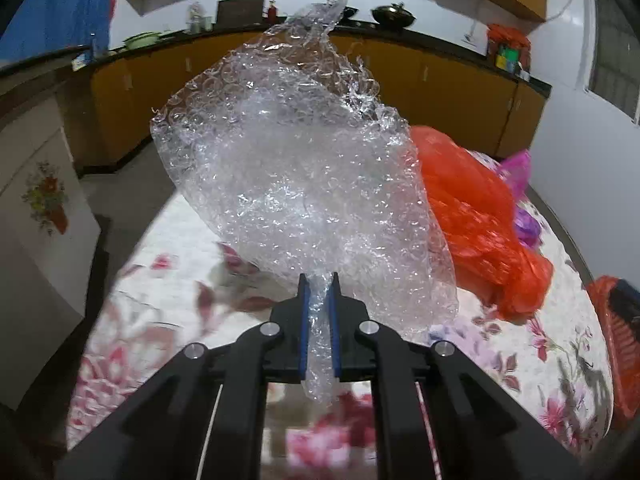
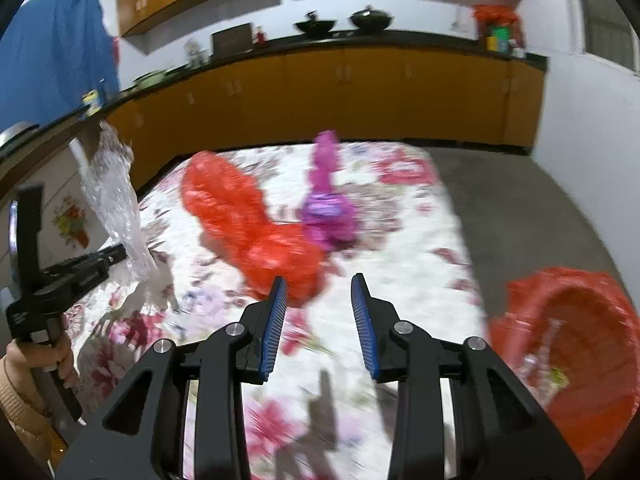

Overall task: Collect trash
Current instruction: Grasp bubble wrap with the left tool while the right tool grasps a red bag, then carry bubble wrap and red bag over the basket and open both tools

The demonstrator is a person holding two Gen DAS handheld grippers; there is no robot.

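My left gripper is shut on a sheet of clear bubble wrap and holds it up above the floral table. The same bubble wrap and the left gripper show at the left of the right wrist view. My right gripper is open and empty above the table. A crumpled red plastic bag lies just beyond its fingertips, also in the left wrist view. A purple bag lies behind it. A red basket with some trash stands at the table's right edge.
The red basket also shows at the right edge of the left wrist view. Yellow kitchen cabinets with a dark counter run along the back wall. A white cabinet with a flower sticker stands left of the table. Grey floor lies to the right.
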